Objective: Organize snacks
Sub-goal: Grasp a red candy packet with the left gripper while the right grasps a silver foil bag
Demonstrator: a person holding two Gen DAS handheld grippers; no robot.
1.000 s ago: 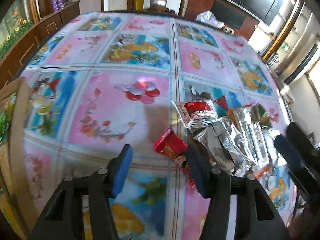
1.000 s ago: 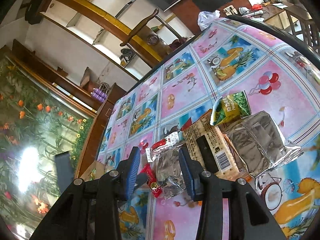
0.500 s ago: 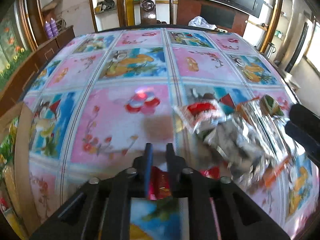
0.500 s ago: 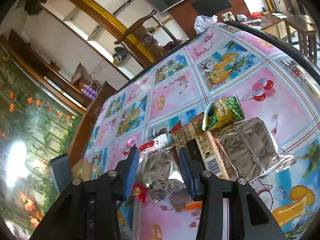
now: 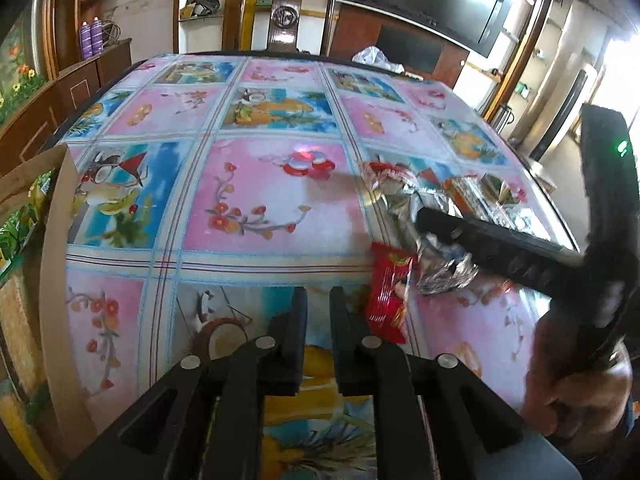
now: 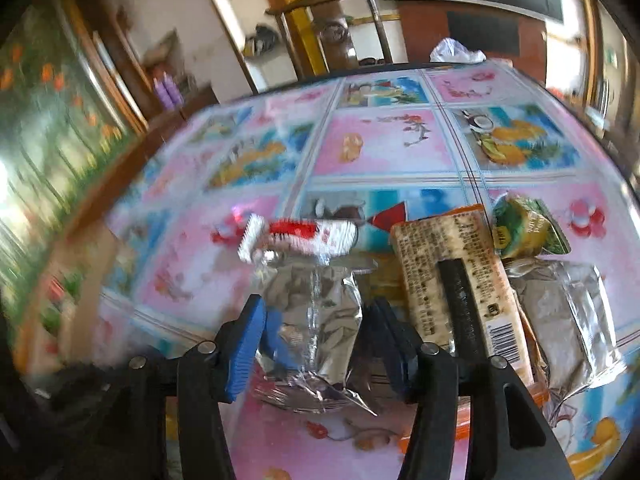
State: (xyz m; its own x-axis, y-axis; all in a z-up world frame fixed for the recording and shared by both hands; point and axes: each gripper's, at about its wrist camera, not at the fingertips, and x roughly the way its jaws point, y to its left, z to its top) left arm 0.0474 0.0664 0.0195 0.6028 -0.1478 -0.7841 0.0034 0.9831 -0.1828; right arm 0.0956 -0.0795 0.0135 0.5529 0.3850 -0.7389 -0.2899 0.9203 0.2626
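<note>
Since a second ago, the left gripper [image 5: 318, 312] has clenched and missed the red snack packet [image 5: 387, 294]; the right gripper [image 6: 316, 336] has dropped over a silver foil packet [image 6: 316, 320].

Left wrist view: the fingers [image 5: 296, 320] are clenched on nothing, above the patterned tabletop [image 5: 256, 200]. The red packet lies just beside the right finger (outside the grip, touching crumpled foil). The other gripper reaches in from the right, held by a hand [image 5: 580, 380]. A cardboard box [image 5: 56, 264] stands at the left edge. Right wrist view (blurred): the fingers [image 6: 246, 344] are opening, astride the silver packet without pressing it. Behind lie a red-and-white packet [image 6: 308, 236], a tan barcoded packet [image 6: 452, 276], a green packet [image 6: 528, 232] and another silver pouch [image 6: 568, 312].
</note>
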